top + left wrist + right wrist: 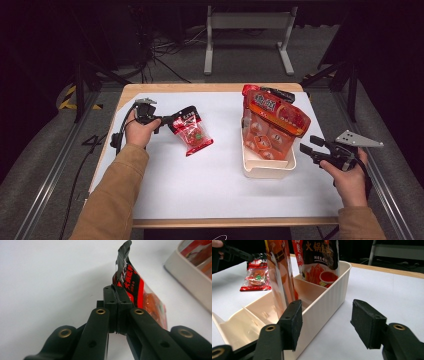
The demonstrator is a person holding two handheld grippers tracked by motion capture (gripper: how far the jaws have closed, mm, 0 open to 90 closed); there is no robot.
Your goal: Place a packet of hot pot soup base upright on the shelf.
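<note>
The left gripper (117, 293) pinches the black top edge of a small red plastic snack packet (142, 297); the right gripper (325, 322) stands spread beside the cream ribbed plastic bin (324, 302).

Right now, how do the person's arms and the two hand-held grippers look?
Both arms wear tan sleeves. Each bare hand carries a black hand-held gripper. The left hand-held gripper has a black cable trailing from it, and brass rivets on its jaw links. The right hand-held gripper carries a grey three-cornered plate on top and rectangular black pads.
</note>
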